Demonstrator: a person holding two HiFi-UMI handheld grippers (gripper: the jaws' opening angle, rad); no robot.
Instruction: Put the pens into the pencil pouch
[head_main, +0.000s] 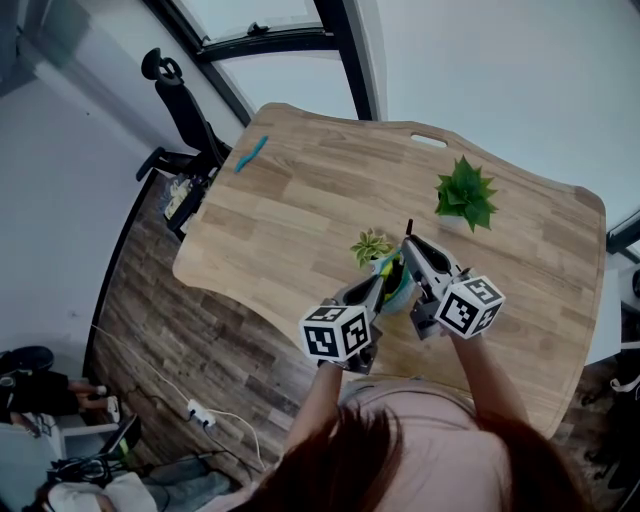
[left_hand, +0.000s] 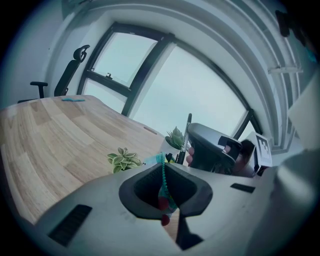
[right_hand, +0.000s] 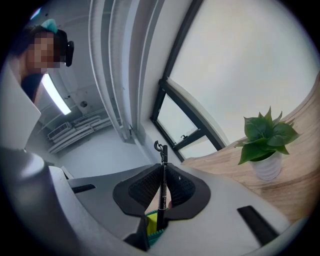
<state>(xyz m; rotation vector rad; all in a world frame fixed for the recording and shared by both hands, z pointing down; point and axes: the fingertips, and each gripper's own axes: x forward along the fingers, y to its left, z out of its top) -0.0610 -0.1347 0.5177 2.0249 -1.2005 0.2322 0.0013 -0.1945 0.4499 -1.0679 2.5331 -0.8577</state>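
Two grippers, both clamped. Left gripper pinches the zipper edge of the teal fabric pencil pouch, and right gripper nips a thin black pen. Pen's upright, lower end at the pouch mouth, so I'd guess it drops straight down.

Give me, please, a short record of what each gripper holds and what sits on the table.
left gripper: shut on the teal pouch edge
right gripper: shut on a black pen, lower end over the pouch
table: teal pen near the far-left edge; small plant by the grippers; larger plant beyond
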